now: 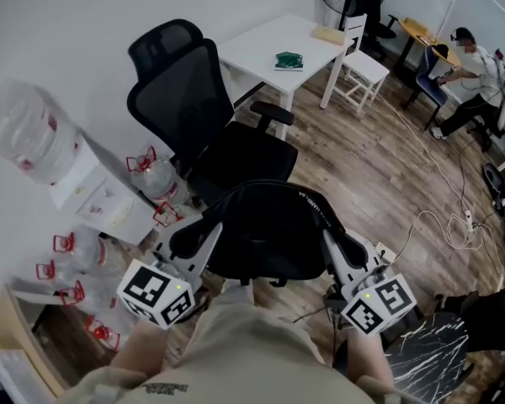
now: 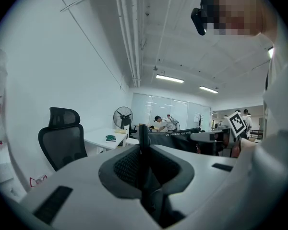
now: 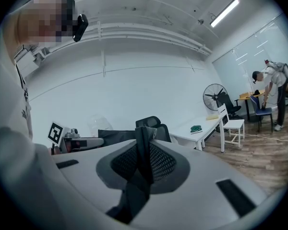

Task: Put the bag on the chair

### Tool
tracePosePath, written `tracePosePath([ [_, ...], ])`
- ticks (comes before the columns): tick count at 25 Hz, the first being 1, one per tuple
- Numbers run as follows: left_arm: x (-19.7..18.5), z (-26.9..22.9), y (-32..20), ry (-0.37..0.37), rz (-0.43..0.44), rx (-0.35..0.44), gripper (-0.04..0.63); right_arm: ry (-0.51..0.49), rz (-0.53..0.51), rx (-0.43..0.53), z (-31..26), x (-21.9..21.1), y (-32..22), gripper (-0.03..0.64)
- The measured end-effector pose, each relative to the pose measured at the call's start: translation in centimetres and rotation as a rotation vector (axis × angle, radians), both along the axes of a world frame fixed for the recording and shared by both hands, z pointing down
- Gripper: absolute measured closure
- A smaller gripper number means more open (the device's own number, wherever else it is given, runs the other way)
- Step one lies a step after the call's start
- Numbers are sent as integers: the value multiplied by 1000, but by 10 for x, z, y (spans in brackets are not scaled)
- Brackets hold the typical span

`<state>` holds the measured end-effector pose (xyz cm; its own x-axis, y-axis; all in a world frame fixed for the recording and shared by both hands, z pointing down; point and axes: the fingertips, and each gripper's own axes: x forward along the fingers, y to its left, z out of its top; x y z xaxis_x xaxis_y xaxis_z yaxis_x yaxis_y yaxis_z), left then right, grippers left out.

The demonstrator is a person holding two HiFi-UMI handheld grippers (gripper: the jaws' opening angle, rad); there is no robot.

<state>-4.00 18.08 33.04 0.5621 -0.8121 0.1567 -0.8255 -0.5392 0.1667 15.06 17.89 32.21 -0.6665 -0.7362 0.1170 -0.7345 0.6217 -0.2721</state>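
A black bag (image 1: 265,234) hangs in the air between my two grippers, just in front of my body. Its left strap (image 2: 143,150) is pinched in my left gripper (image 1: 188,241), which is shut on it. My right gripper (image 1: 343,251) is shut on the other strap (image 3: 143,152). The black office chair (image 1: 236,154) stands right beyond the bag, its seat facing me and its mesh backrest (image 1: 170,74) at the far side. This chair (image 2: 62,140) also shows at the left of the left gripper view, and behind the bag's top edge (image 3: 116,136) in the right gripper view.
A white table (image 1: 273,40) with a green item stands behind the chair, a white chair (image 1: 362,67) beside it. Water jugs (image 1: 151,175) and a dispenser (image 1: 42,137) line the left wall. Cables (image 1: 450,221) lie on the wooden floor. A person (image 1: 480,78) sits far right.
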Motion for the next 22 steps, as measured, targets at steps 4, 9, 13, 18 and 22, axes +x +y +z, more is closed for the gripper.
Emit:
tracePosePath([
  [4,-17,-4,-53,7,8,-6,523,12,9,-6,-5,-17,-52,554],
  [9,-39,-14,-127,12,27,-6,523,24,27,-12,-15,-39,-121,554],
  [13,-59,-18,-185,14,39,-7,523,27,40,-15,-19,-59,-177,554],
  [18,-80,-22,-254,15,50,-4,523,42,56,-4,-24,-80,-243,554],
  [22,-95,-29,-292,23,68,17,523,51,78,18,-33,-95,-281,554],
])
